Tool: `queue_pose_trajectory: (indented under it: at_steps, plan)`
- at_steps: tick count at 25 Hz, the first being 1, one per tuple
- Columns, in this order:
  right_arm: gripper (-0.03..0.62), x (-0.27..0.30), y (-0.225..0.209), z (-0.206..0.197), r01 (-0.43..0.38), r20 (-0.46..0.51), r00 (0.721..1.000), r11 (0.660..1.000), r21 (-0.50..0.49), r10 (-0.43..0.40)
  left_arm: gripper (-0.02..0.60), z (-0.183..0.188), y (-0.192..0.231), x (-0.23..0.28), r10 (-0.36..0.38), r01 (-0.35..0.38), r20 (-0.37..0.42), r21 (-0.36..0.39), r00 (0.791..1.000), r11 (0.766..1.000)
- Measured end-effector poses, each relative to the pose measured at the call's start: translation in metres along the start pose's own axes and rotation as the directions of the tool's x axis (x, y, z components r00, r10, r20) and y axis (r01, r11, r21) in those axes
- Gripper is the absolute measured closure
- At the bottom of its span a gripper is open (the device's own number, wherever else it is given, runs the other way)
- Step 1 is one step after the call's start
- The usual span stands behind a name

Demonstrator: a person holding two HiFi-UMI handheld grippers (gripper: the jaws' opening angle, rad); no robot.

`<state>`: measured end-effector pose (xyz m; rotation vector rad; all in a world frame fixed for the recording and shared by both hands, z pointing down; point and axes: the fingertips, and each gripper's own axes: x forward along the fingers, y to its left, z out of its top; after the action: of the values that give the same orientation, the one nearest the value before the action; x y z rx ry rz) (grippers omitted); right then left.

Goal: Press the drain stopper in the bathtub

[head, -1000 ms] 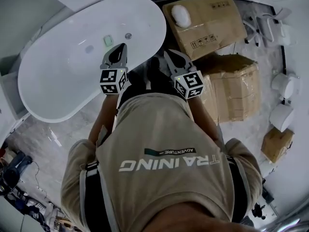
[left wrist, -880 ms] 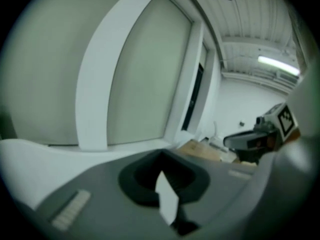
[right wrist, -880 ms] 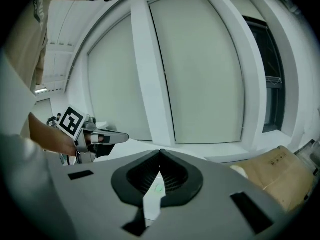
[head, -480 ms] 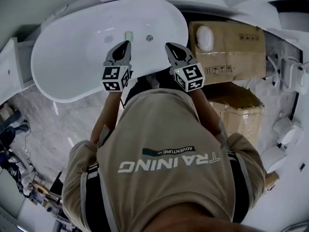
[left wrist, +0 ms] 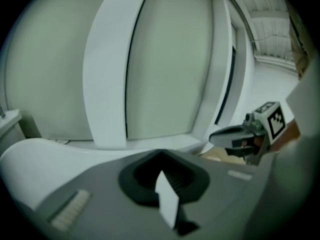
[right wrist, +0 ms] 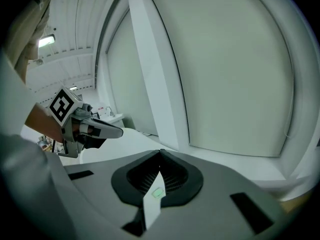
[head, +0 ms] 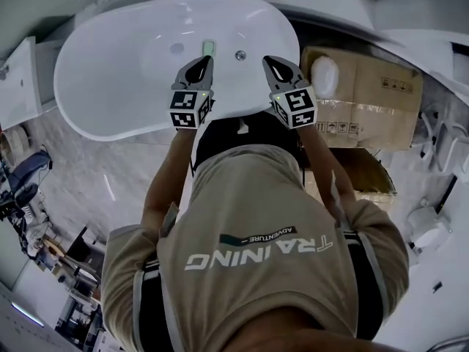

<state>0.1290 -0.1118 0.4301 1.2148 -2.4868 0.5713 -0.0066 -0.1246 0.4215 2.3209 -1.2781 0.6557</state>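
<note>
Left tongs [head: 203, 63] higher, masking bathtub [head: 117, 86] rim.

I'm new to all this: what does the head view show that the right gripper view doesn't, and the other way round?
Only the head view: the inside of the white bathtub with its drain stopper, the cardboard boxes beside it, and the person's back. Only the right gripper view: tall wall panels and a lit ceiling lamp. Both: the left gripper and the right gripper, each with jaws together and holding nothing.
</note>
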Motion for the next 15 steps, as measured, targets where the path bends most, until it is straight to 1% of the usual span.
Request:
queue_pose_trajectory:
  at_steps: [4, 8, 10, 12, 14, 15]
  plan:
    - [0.585, 0.028, -0.017, -0.025, -0.001, -0.059, 0.998, 1.0, -0.018, 0.0, 0.578, -0.022, 0.013, 0.031, 0.008, -0.009, -0.038, -0.024, 0.999, 1.0]
    - [0.585, 0.063, -0.028, -0.062, 0.0, -0.121, 0.993, 1.0, -0.026, -0.003, 0.578, -0.056, 0.029, 0.064, 0.001, -0.004, -0.093, -0.033, 0.996, 0.999]
    - [0.585, 0.082, -0.032, -0.085, 0.004, -0.153, 0.988, 1.0, -0.024, -0.008, 0.58, -0.078, 0.04, 0.083, -0.004, 0.0, -0.12, -0.04, 0.993, 0.999]
    - [0.585, 0.099, -0.039, -0.112, 0.011, -0.201, 0.979, 0.999, -0.042, -0.019, 0.579, -0.104, 0.049, 0.104, -0.006, -0.002, -0.151, -0.05, 0.988, 0.999]
    - [0.585, 0.116, -0.043, -0.142, 0.019, -0.256, 0.966, 0.998, -0.062, -0.035, 0.578, -0.136, 0.057, 0.125, -0.006, -0.009, -0.197, -0.074, 0.98, 0.997]
    - [0.585, 0.126, -0.043, -0.155, 0.02, -0.27, 0.962, 0.998, -0.056, -0.035, 0.58, -0.151, 0.063, 0.133, -0.007, -0.012, -0.22, -0.086, 0.975, 0.996]
